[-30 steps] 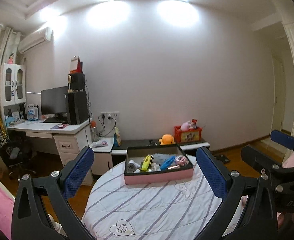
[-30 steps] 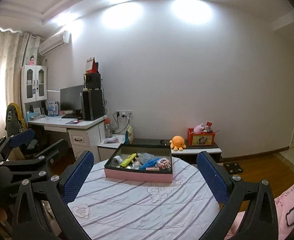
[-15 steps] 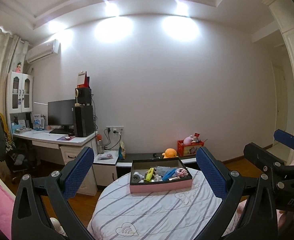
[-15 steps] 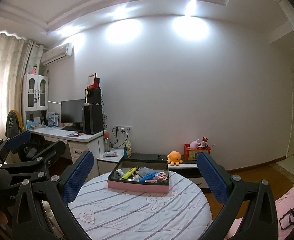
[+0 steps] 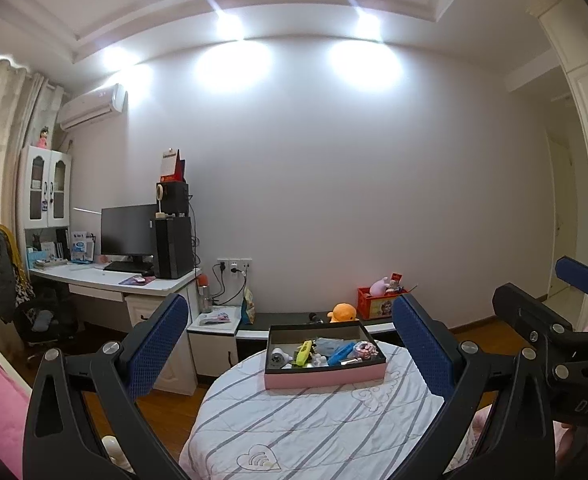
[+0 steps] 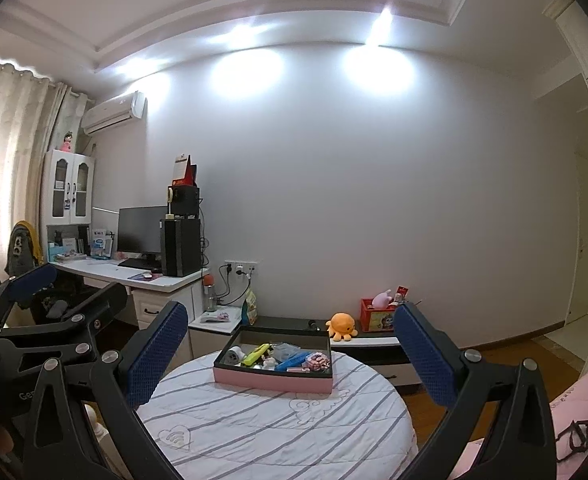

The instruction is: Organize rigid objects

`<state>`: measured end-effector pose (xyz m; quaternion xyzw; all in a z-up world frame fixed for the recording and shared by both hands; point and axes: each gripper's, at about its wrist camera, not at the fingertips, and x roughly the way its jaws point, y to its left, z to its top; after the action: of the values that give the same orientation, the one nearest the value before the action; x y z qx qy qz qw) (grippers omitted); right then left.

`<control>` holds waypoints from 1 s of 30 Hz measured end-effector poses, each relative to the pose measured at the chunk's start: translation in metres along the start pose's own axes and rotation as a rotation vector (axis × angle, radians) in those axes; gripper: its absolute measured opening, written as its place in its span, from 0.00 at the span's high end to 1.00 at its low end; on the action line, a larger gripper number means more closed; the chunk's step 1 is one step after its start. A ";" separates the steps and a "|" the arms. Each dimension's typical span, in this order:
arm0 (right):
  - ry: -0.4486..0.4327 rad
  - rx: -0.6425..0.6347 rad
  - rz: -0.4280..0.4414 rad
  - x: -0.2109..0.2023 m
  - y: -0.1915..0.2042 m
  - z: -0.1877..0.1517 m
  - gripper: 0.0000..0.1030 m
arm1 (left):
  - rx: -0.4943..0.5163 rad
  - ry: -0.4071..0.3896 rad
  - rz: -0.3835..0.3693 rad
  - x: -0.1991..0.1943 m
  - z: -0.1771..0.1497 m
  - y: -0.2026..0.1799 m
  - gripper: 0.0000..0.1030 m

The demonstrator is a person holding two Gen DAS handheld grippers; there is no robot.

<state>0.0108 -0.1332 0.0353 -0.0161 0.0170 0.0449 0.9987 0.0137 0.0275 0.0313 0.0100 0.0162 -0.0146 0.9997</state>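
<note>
A pink box with a dark inside [image 5: 325, 376] [image 6: 271, 378] sits at the far side of a round table with a striped white cloth [image 5: 314, 432] [image 6: 277, 432]. It holds several small items, among them a yellow-green one [image 5: 304, 353] [image 6: 255, 354], a blue one [image 5: 340, 353] [image 6: 292, 361] and a white roll [image 6: 234, 354]. My left gripper [image 5: 289, 344] is open and empty, raised well back from the box. My right gripper [image 6: 289, 346] is open and empty too, at about the same distance. Each gripper shows at the edge of the other's view.
A white desk [image 5: 113, 280] with a monitor and computer tower stands at the left. A low cabinet [image 6: 370, 340] behind the table carries an orange plush toy [image 6: 342, 324] and a red crate [image 6: 378, 314]. Pink bedding [image 6: 574, 412] lies at the right, wooden floor around the table.
Both grippers have tilted upward and drawn back: the table and box sit lower and smaller in both views, more ceiling shows. Both stay open and empty.
</note>
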 end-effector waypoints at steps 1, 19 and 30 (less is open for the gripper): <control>-0.006 -0.001 -0.007 -0.001 0.001 0.001 0.00 | -0.001 -0.002 -0.001 -0.001 0.000 0.000 0.00; -0.014 -0.007 -0.033 -0.005 0.002 0.001 0.00 | 0.033 -0.002 0.011 -0.003 0.006 -0.009 0.00; -0.007 0.006 -0.030 -0.007 0.000 0.000 0.00 | 0.049 -0.011 0.027 0.000 0.007 -0.014 0.00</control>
<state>0.0043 -0.1333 0.0358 -0.0133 0.0133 0.0297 0.9994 0.0140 0.0133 0.0380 0.0346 0.0101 -0.0017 0.9993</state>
